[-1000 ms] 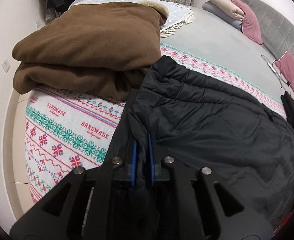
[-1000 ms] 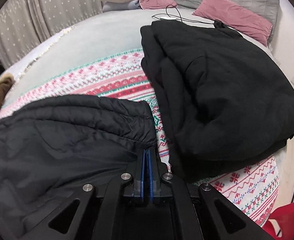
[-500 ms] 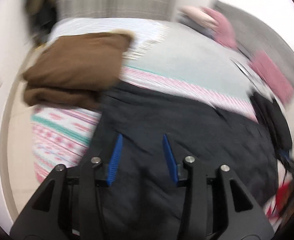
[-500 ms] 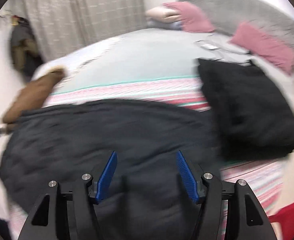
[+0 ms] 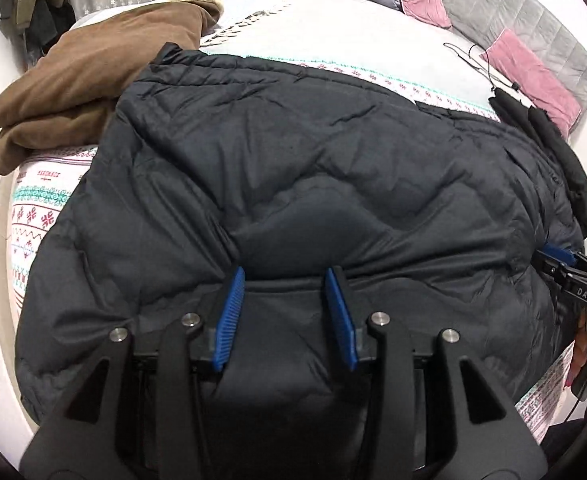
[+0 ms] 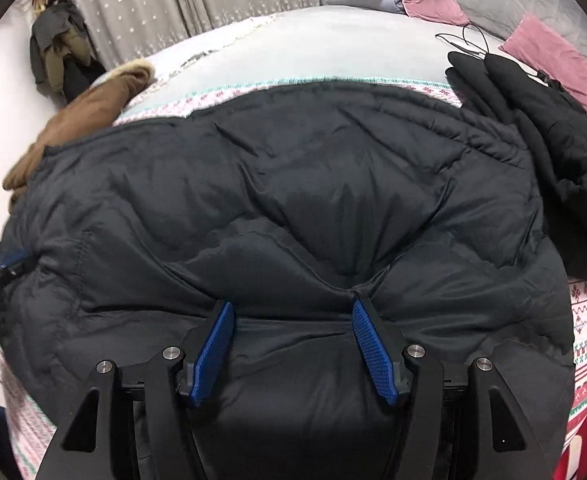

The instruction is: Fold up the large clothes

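Note:
A large dark quilted jacket [image 5: 293, 160] [image 6: 293, 184] lies spread across the bed, filling the middle of both views. My left gripper [image 5: 284, 272] hovers open over its near edge, blue pads apart, with jacket cloth lying loose under the gap. My right gripper [image 6: 291, 304] is open wider over the same near edge, further right, its fingertips at a crease in the fabric. Each gripper shows at the other view's side: the right gripper [image 5: 557, 256] at the jacket's right end, the left gripper [image 6: 9, 264] at its left end.
A folded brown coat [image 5: 93, 68] lies left of the jacket and a folded black garment [image 6: 553, 128] right of it. All rest on a patterned blanket [image 5: 41, 208]. Pink pillows [image 5: 533, 68] and a cable [image 5: 469, 56] lie further back; something red [image 6: 581, 440] is at the bed's near right.
Both grippers were shut on the jacket's corners a second ago. They have let go, opened and drawn in toward its middle; the jacket now lies flat.

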Available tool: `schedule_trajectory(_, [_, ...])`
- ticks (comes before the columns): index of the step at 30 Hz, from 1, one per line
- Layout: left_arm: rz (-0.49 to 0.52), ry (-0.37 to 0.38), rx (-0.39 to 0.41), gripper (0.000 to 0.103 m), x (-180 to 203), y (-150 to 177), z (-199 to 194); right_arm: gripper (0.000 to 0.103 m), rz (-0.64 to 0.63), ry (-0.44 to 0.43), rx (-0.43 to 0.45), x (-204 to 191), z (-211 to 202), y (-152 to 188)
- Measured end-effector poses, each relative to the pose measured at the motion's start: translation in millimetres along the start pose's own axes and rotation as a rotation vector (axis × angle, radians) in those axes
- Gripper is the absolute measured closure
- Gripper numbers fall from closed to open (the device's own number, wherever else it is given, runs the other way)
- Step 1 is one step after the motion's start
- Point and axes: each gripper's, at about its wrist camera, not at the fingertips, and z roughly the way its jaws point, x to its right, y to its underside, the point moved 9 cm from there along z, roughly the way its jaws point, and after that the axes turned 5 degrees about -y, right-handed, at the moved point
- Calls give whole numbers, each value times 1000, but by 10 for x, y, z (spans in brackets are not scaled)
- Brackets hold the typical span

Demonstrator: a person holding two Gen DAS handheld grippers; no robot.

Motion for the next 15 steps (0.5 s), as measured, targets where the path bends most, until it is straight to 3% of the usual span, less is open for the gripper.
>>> schedule_trajectory(4, [-21, 11, -17, 59, 48, -72, -105, 40, 1, 25, -6, -12, 10, -42])
schedule_trajectory(7, [17, 35, 53, 59, 157, -167, -374, 40, 44, -16, 27, -7, -205, -135])
schedule_trajectory(10, [130, 61, 127, 54, 517, -273, -607, 38, 52, -43, 94, -12, -462, -240])
schedule_trajectory(15, [328, 35, 112, 51, 1264, -356, -467, 33, 97, -83, 105, 47, -540, -316])
